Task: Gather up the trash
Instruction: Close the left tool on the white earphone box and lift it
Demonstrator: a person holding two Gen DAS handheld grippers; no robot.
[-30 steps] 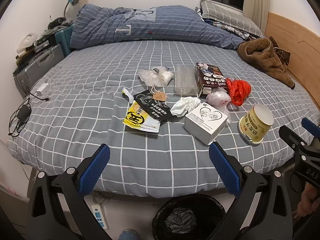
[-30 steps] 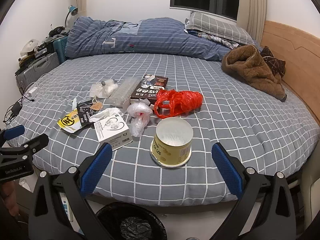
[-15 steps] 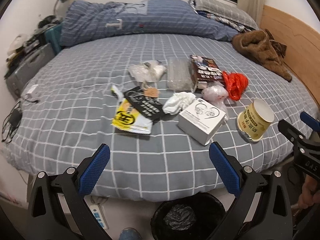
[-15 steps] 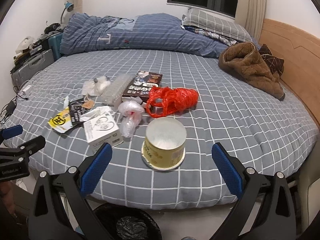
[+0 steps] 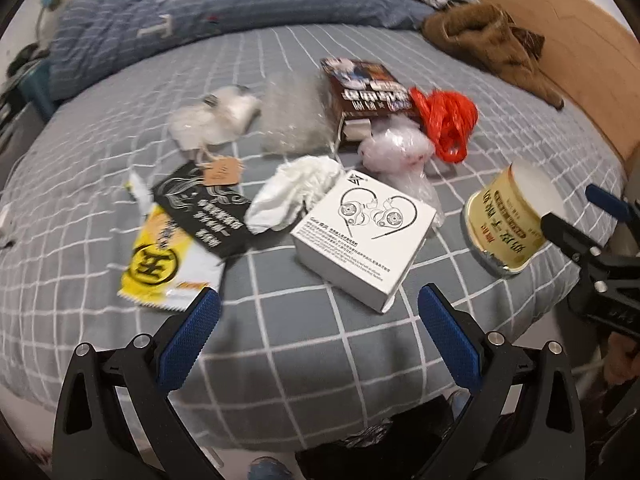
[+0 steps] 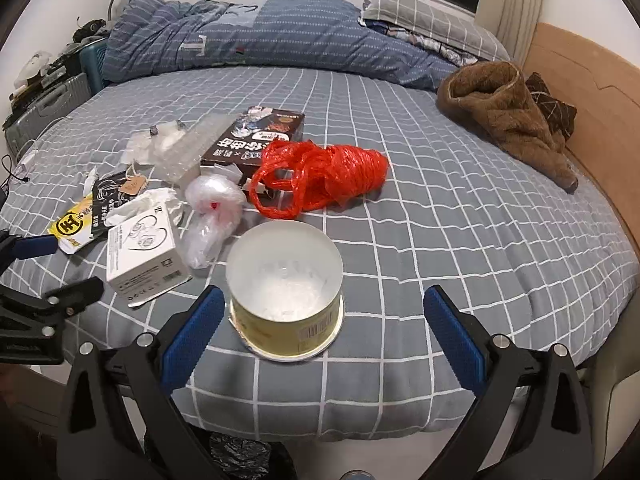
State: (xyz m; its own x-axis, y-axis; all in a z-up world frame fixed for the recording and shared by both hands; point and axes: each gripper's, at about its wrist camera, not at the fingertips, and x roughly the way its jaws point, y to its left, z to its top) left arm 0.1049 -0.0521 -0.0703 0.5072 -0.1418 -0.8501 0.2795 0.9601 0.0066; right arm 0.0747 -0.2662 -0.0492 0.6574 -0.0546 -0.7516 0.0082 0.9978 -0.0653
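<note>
Trash lies scattered on the grey checked bed (image 5: 280, 344). A white earphone box (image 5: 362, 236) sits just ahead of my open left gripper (image 5: 316, 320), slightly right of its centre line. Beside the box lie a crumpled white tissue (image 5: 294, 192), a black packet (image 5: 204, 212) and a yellow wrapper (image 5: 160, 260). A yellow paper cup (image 6: 285, 288), its mouth up, stands between the open fingers of my right gripper (image 6: 324, 320). Behind it lie a red plastic bag (image 6: 320, 178), a clear bag (image 6: 212, 212) and a dark carton (image 6: 256, 140).
A black-lined trash bin (image 6: 236, 454) stands on the floor under the bed's front edge (image 5: 400, 444). A brown garment (image 6: 508, 112) lies by the wooden headboard (image 6: 592, 120). A folded blue duvet (image 6: 256, 36) fills the far side; suitcases (image 6: 44, 108) stand at the left.
Both grippers have moved forward and down over the bed. The white box now lies close before the left gripper, and the yellow cup now stands between the right gripper's fingers.
</note>
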